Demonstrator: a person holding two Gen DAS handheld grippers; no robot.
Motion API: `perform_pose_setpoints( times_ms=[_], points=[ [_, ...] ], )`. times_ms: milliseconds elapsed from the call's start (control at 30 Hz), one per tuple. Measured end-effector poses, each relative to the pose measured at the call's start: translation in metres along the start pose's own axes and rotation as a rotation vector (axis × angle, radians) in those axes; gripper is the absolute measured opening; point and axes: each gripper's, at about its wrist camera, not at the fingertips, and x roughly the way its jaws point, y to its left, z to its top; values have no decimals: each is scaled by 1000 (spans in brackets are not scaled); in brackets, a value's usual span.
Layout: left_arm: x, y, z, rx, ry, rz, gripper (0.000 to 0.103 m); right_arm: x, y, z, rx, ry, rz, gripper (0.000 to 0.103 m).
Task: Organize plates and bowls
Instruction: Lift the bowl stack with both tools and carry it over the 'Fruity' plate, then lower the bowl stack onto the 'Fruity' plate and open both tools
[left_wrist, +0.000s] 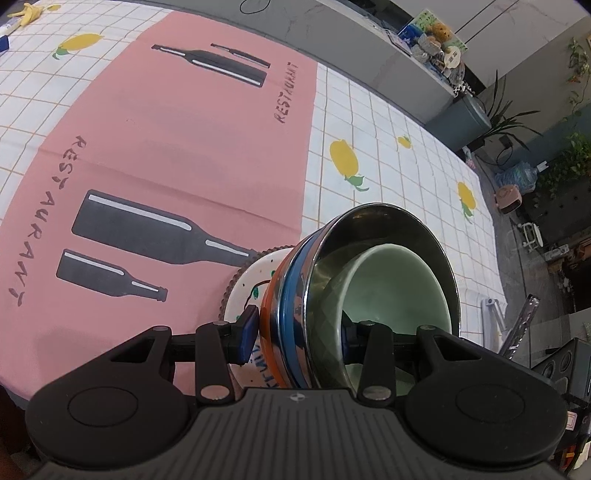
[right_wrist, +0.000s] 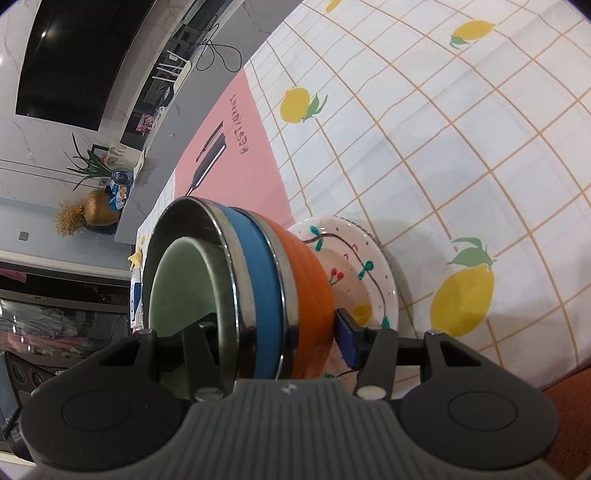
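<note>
left claw (left_wrist: 295, 334) and right claw (right_wrist: 275, 338) each half-closed, clamping opposite sides of the nested stack: green bowl (left_wrist: 395, 280) inside steel bowl (left_wrist: 388, 229), blue-banded and orange bowls (right_wrist: 306, 280) under it, painted plate (right_wrist: 365, 273) at the bottom. stacking looks done. the lot hangs tilted over the surface (left_wrist: 388, 129), near an edge, not yet set down.

The left wrist view rides just behind the left hand-held gripper (left_wrist: 295, 332), angled steeply down across the counter (left_wrist: 388, 122) toward a far shelf. The right wrist view sits behind the right hand-held gripper (right_wrist: 273, 343), also tilted down, facing the opposite way over the counter (right_wrist: 443, 129). Both are very close to the same stack of bowls (left_wrist: 369, 280) (right_wrist: 258, 288) and share the pink cloth (left_wrist: 166, 140) (right_wrist: 236, 166).
</note>
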Motion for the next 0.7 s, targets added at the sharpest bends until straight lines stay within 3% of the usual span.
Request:
perform_pose_setpoints(
  times_ms=[367, 600, 700],
  points=[
    [6, 1, -4, -3, 19, 12, 46, 4, -8, -1, -8, -10, -6, 51],
    [5, 2, -5, 6, 11, 2, 46, 2, -2, -6, -68, -37, -19, 61],
    [2, 0, -5, 21, -17, 5, 59, -2, 0, -8, -74, -60, -11, 68]
  ],
)
